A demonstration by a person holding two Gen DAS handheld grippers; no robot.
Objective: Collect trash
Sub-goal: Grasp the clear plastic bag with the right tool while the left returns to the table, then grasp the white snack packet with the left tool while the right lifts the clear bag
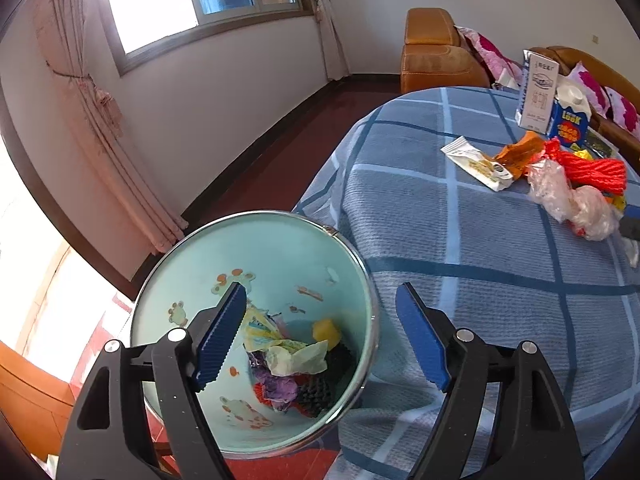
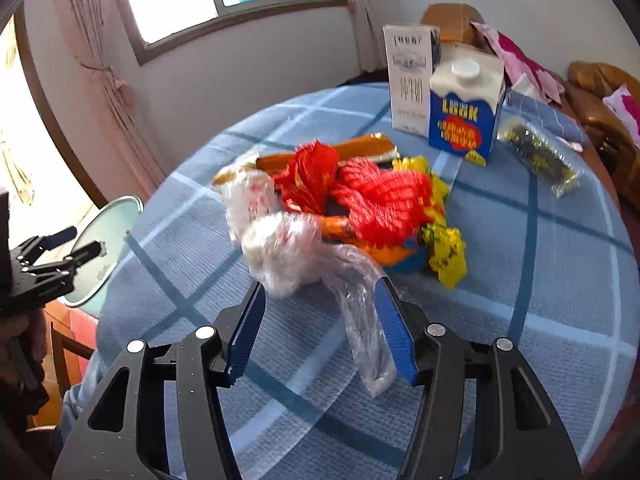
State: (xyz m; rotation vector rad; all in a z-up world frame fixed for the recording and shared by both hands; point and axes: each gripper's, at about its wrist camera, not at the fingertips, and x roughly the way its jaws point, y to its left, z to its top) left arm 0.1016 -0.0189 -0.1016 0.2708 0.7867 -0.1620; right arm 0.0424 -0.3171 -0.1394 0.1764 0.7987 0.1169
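Reaching into the trash pile, the right gripper stands with its jaws apart around the near tail of a clear plastic bag, whose long axis runs from the crumpled bulk beside the red mesh netting back toward the gripper; the tail lies close against the right-hand pad, though motion blur leaves contact uncertain. Beyond the netting stand a blue carton and a white box, well clear of the approach. The left gripper, jaws likewise apart and holding nothing, hovers over the rim of the pale-blue bin, which sits just off the table edge on the side away from the netting and already contains wrappers. The right gripper is therefore the nearer one; open cloth between bag and bin leaves room for transfer.
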